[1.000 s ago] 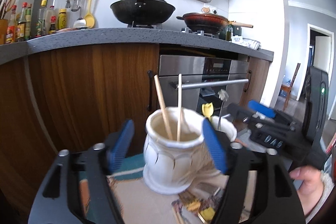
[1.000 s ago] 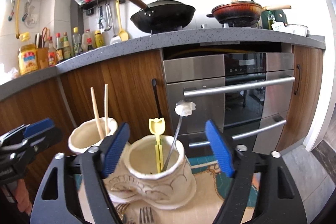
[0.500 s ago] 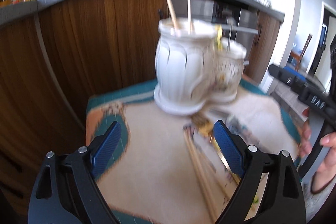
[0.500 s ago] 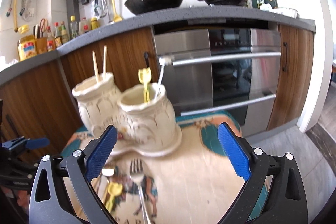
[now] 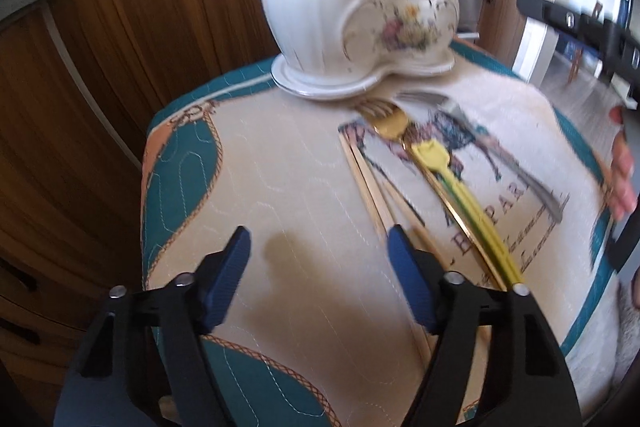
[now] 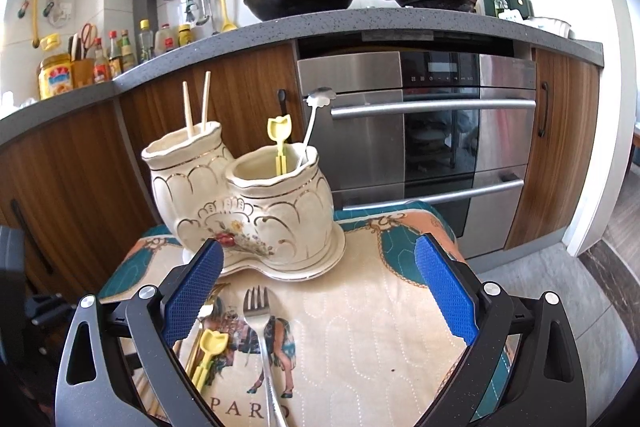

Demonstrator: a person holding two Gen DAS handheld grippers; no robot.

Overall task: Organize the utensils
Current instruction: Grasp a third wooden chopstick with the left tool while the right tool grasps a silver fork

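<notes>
Both the left claw (image 5: 318, 273) and the right claw (image 6: 318, 293) hang spread and empty over the cloth (image 6: 372, 311), printed "PAR", near a silver fork (image 6: 260, 319).

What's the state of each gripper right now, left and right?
Left gripper: open, holding nothing, above the printed quilted mat.
Right gripper: open, holding nothing.
</notes>
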